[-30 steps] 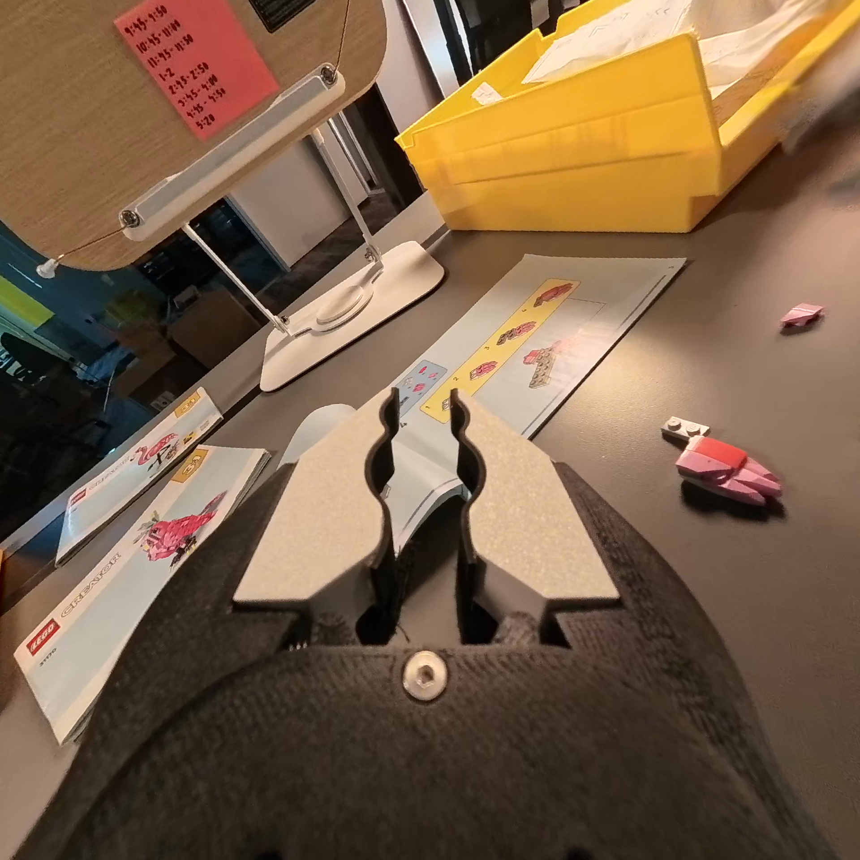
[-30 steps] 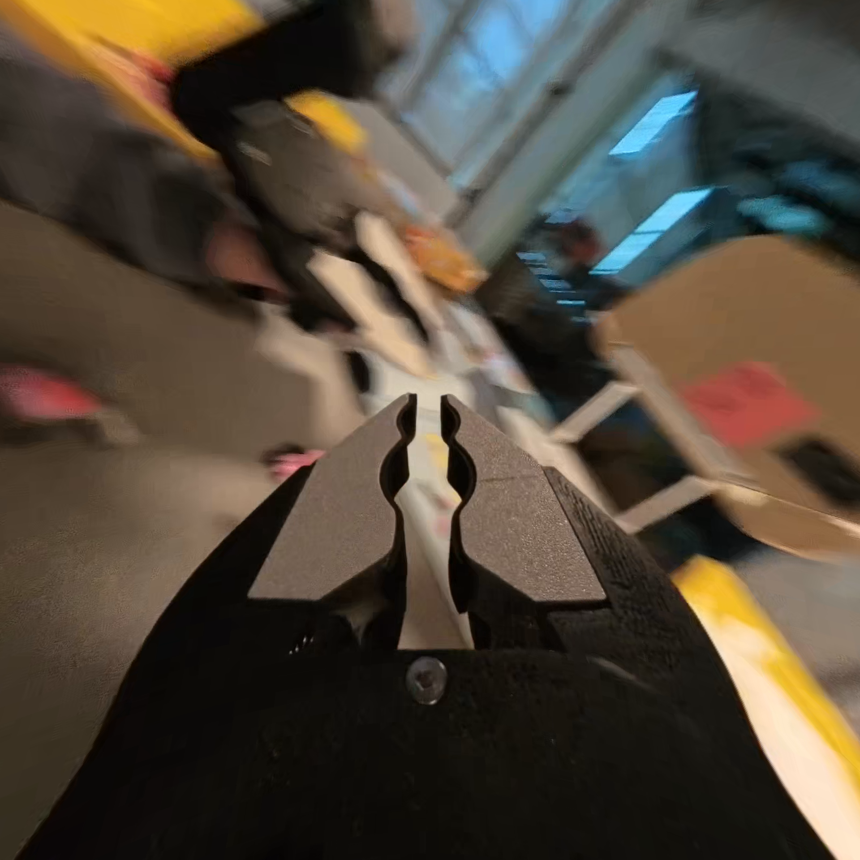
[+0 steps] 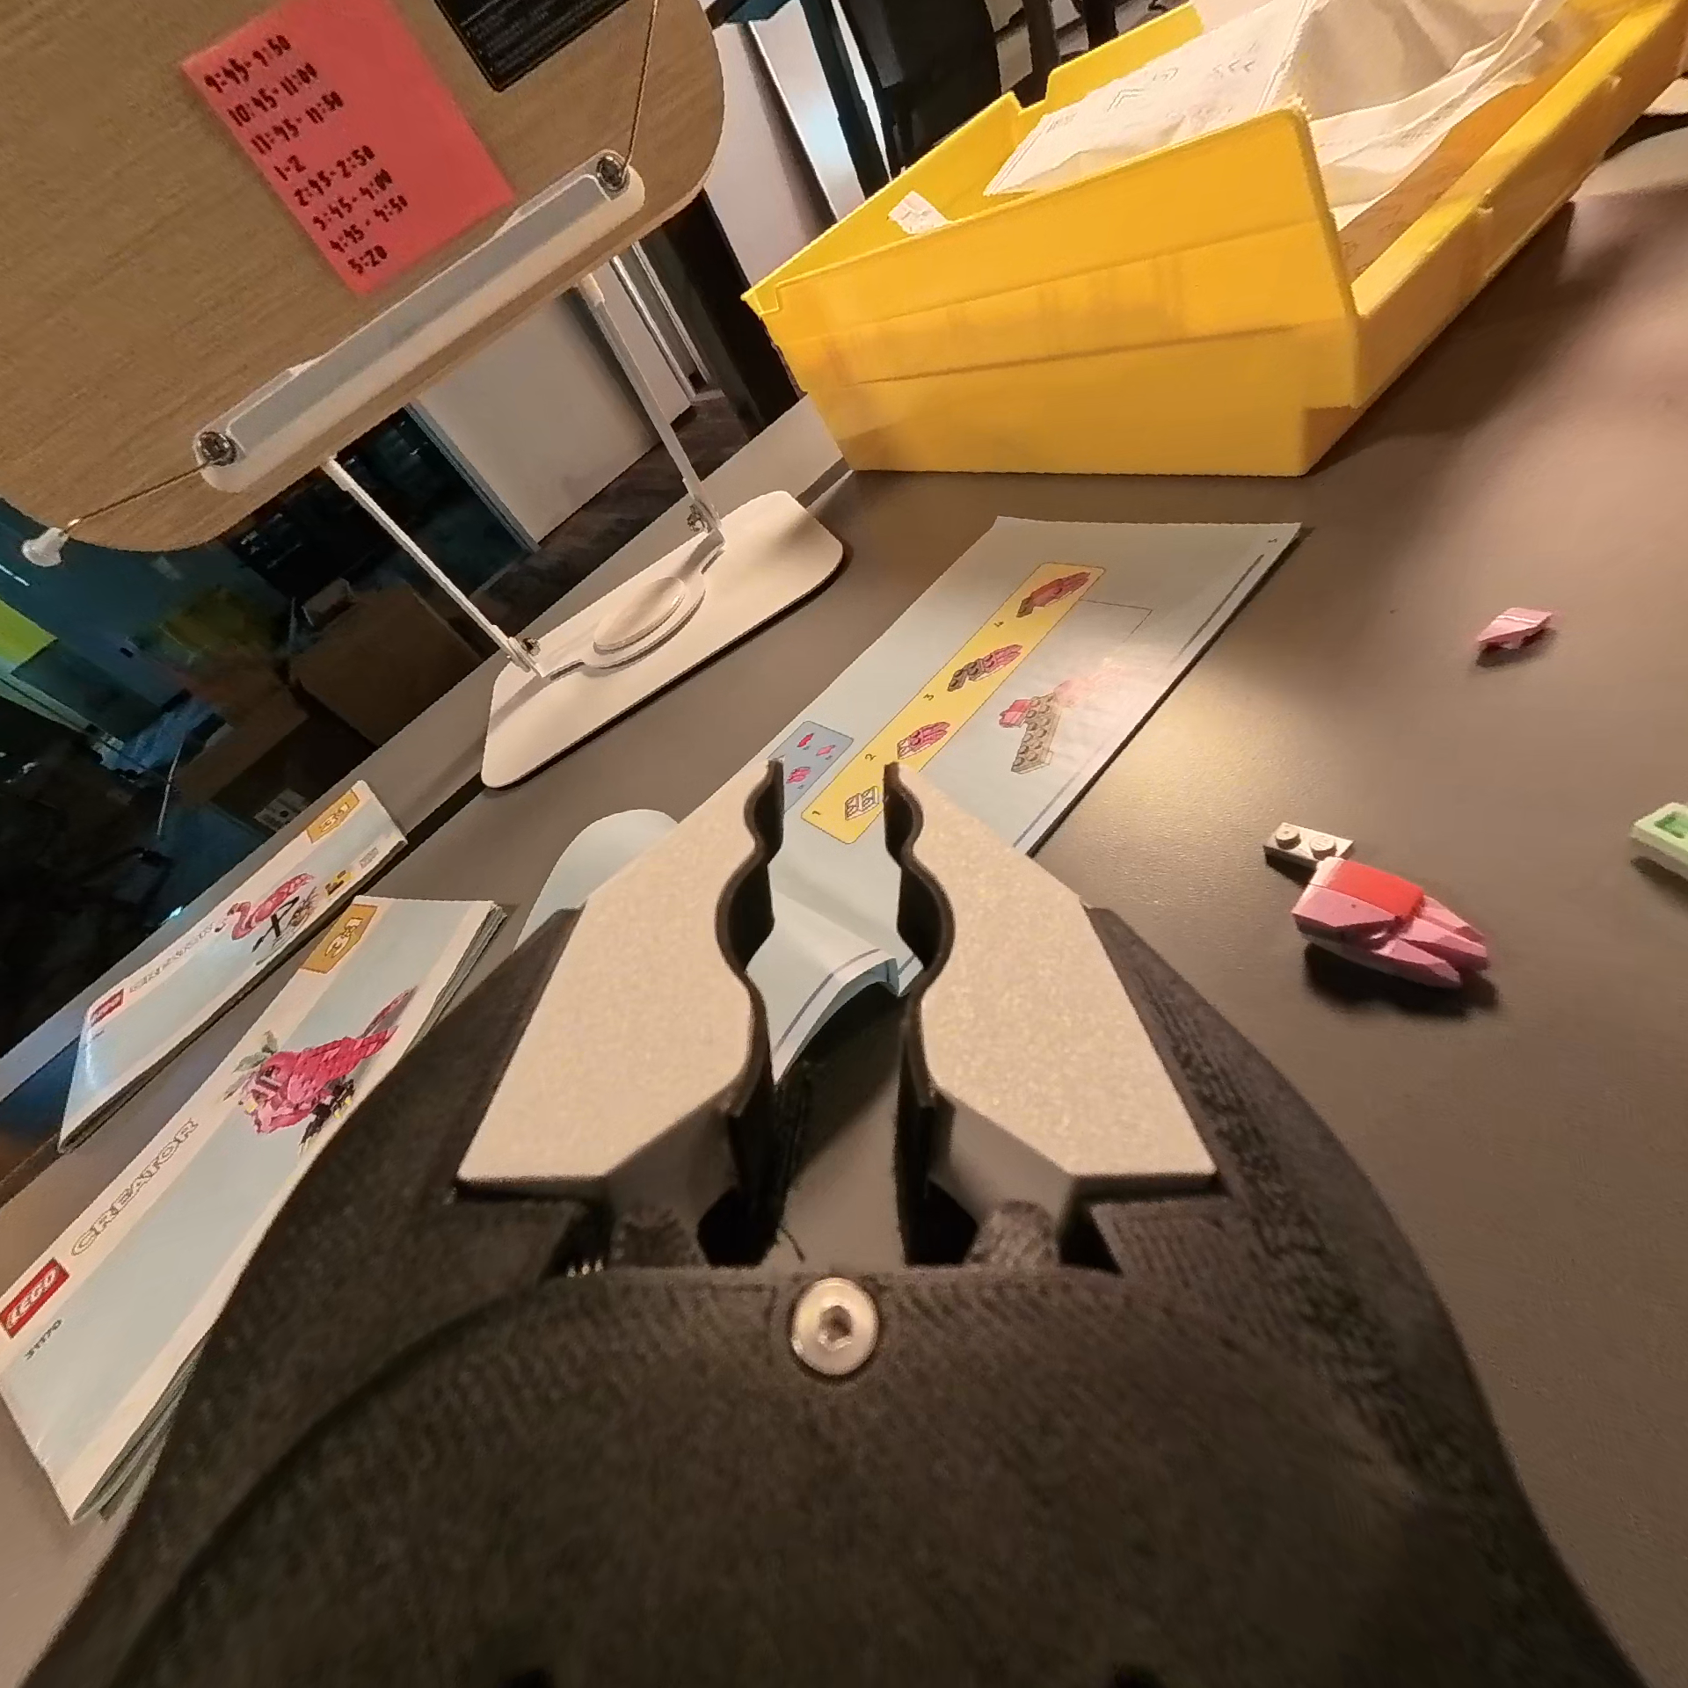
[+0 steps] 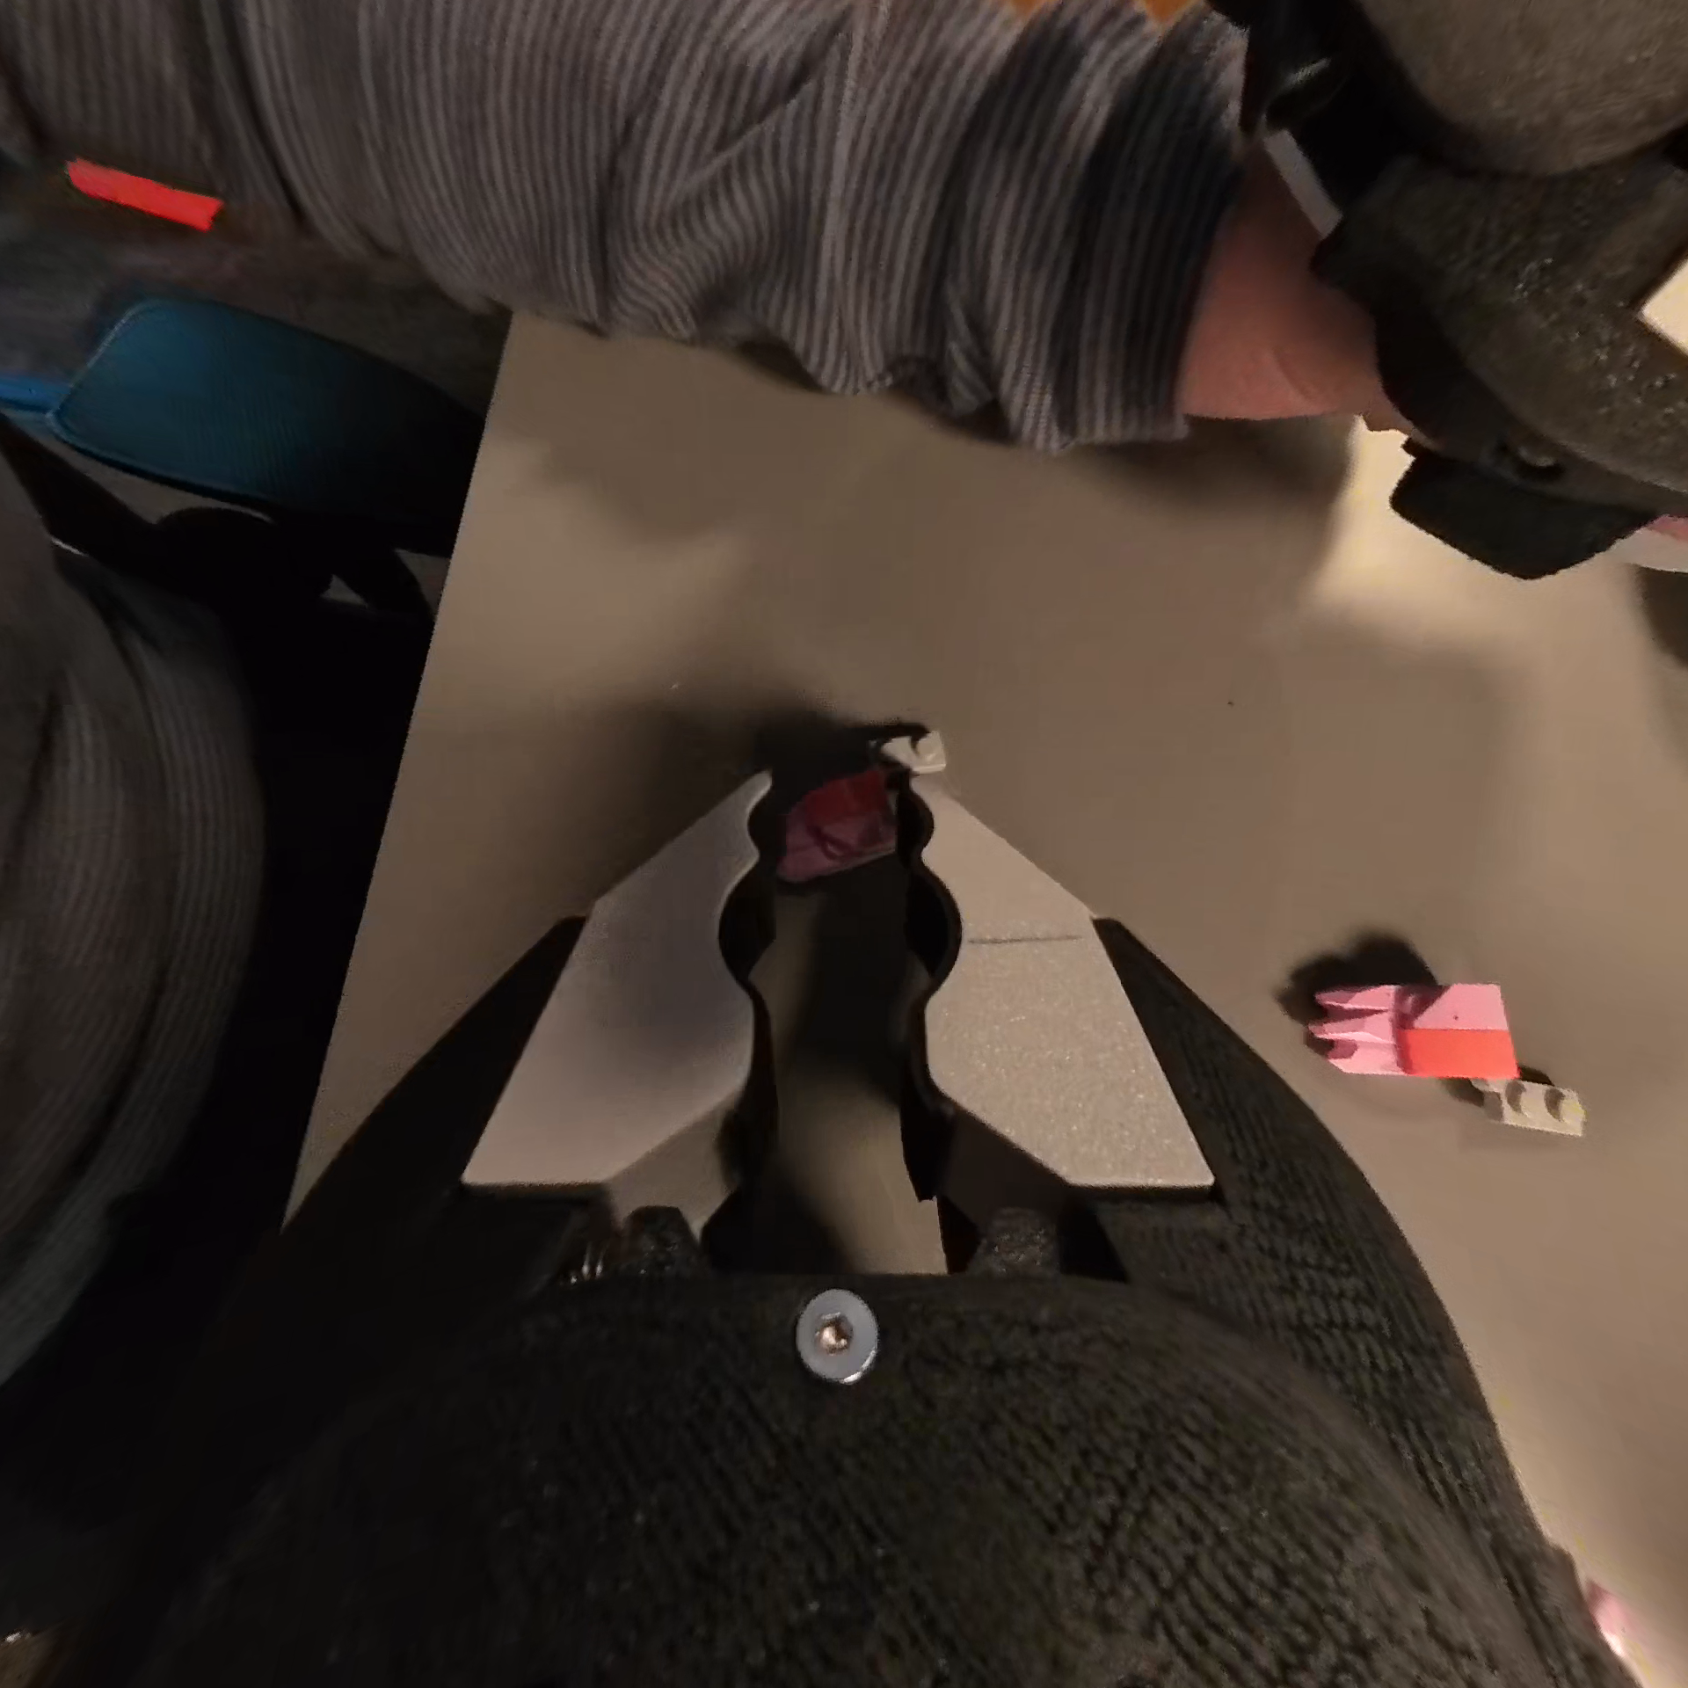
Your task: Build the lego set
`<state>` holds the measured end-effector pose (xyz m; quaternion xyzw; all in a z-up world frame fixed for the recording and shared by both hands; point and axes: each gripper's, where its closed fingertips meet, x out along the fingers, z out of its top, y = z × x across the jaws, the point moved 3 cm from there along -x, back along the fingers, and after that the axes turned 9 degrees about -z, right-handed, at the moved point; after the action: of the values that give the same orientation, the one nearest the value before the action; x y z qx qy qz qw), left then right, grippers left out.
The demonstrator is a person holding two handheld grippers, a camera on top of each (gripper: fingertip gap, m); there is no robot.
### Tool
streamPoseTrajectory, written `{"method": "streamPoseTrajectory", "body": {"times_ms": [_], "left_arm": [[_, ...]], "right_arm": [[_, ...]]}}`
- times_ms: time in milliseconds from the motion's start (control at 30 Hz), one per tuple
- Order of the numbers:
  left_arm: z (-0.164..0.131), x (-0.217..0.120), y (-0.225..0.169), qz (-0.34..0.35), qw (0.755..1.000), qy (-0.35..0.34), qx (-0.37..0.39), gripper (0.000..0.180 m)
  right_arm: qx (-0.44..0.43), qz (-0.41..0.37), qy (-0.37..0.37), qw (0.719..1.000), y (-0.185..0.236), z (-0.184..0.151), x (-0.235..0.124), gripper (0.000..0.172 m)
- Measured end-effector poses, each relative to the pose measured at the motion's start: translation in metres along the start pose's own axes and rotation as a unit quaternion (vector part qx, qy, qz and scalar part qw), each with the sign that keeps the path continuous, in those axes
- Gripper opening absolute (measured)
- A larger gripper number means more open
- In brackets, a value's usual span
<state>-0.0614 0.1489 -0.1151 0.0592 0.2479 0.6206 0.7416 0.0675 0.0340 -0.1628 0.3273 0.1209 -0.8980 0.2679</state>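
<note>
Table (image 4: pixel 1005 594), dark grey, with a yellow bin (image 3: pixel 1096 320) at one o'clock in the left wrist view. An open booklet (image 3: pixel 1050 658) is seen beneath the left gripper (image 3: pixel 831 785), whose fingers are spread on nothing. A pink and red brick piece (image 4: pixel 840 822) is pinched by the right gripper (image 4: pixel 836 795). The hold is judged shallow, at the tips. A second piece (image 4: pixel 1425 1032) lies at three o'clock.

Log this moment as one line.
left gripper: open over instruction sheet | right gripper: closed on pink-and-red brick piece | grey tabletop
</note>
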Motion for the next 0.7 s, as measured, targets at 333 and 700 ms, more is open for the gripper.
{"method": "streamPoseTrajectory", "body": {"times_ms": [333, 700], "left_arm": [[0.005, -0.005, -0.008, -0.040, 0.999, -0.025, -0.010, 0.023], [0.027, -0.027, -0.103, -0.357, 0.932, -0.057, 0.030, 0.036]], "right_arm": [[-0.010, -0.019, -0.031, 0.999, -0.022, -0.013, -0.043, 0.017], [0.002, -0.083, 0.008, 0.997, -0.083, -0.074, -0.101, 0.017]]}}
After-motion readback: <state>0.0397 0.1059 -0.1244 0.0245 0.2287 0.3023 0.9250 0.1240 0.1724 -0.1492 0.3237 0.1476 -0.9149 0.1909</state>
